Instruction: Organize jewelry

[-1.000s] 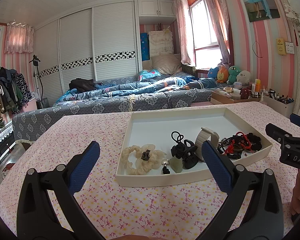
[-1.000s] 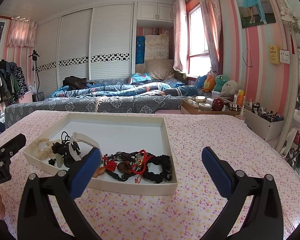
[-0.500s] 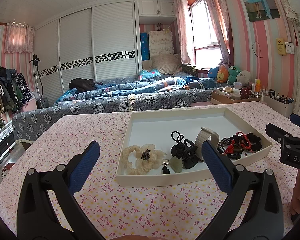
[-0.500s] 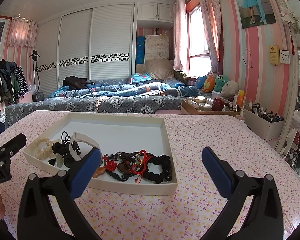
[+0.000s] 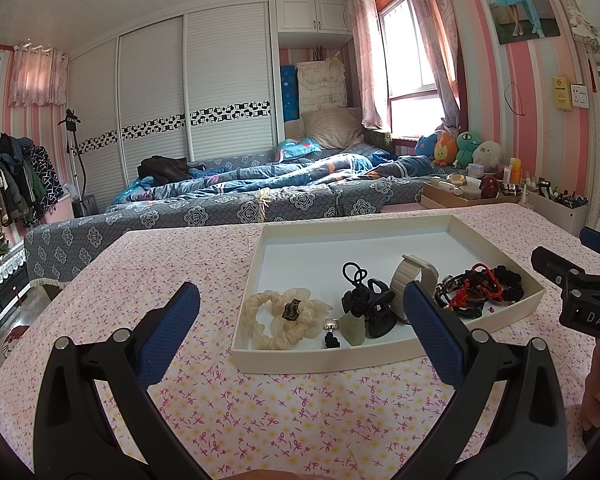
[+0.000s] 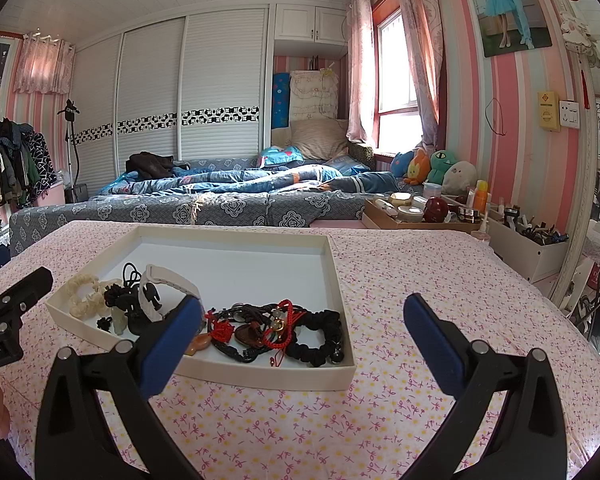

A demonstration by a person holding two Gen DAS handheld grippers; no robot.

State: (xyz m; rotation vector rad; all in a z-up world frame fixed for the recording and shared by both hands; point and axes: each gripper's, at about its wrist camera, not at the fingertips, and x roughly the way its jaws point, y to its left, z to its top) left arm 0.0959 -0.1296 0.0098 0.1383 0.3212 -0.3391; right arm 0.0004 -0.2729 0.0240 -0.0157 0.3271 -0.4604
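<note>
A white tray (image 5: pixel 316 362) sits on the floral tablecloth and also shows in the right wrist view (image 6: pixel 268 376). In it lie a cream scrunchie (image 5: pixel 278 320), a black claw clip (image 5: pixel 370 306), a white band (image 5: pixel 414 278) and a tangle of red and black cords and bracelets (image 6: pixel 276 328). My left gripper (image 5: pixel 300 332) is open and empty, just short of the tray's near edge. My right gripper (image 6: pixel 302 332) is open and empty, above the tray's near right corner.
A bed with blue bedding (image 5: pixel 260 184) runs along the table's far side. A brown tray of cosmetics (image 6: pixel 416 216) and a white organizer box (image 6: pixel 528 252) stand at the far right. The tablecloth (image 6: pixel 440 280) spreads to the right of the tray.
</note>
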